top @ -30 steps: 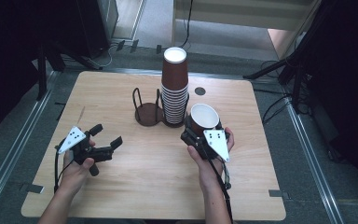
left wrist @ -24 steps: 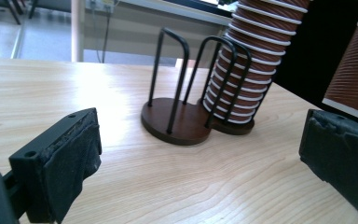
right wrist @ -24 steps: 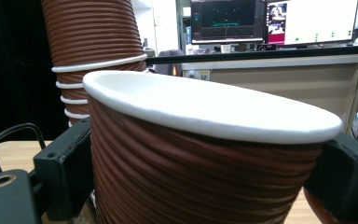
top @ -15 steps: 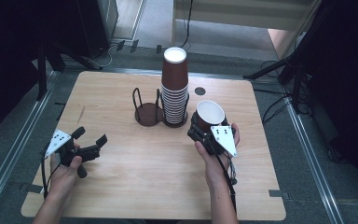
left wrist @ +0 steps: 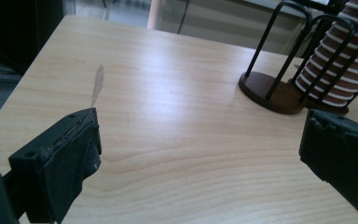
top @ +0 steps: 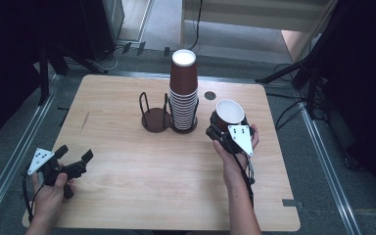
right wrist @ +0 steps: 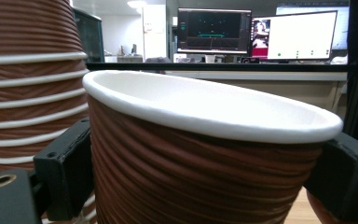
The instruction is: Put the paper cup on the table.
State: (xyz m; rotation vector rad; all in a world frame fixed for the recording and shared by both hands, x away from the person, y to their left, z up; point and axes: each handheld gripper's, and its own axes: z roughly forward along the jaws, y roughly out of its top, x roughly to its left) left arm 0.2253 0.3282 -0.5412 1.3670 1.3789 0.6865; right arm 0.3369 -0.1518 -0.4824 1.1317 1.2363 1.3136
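A brown ribbed paper cup (top: 228,113) with a white inside is held upright just right of the tall stack of cups (top: 183,93), and my right gripper (top: 223,128) is shut on it. In the right gripper view the cup (right wrist: 205,154) sits between both jaws, with the stack (right wrist: 28,93) close at the left. The stack stands in one ring of a dark wire cup holder (top: 156,117); the other ring is empty. My left gripper (top: 73,159) hovers open at the table's front left with nothing in it. In the left gripper view the holder (left wrist: 272,88) and stack (left wrist: 340,70) lie far ahead.
The wooden table (top: 127,196) has a small dark round hole (top: 209,95) behind the stack and a faint scuff (top: 84,121) at the left. Metal rails run along both sides of the table. Monitors (right wrist: 261,32) stand in the background of the right gripper view.
My left gripper has pulled back toward the table's front left corner, staying open. My right gripper with the cup has shifted slightly.
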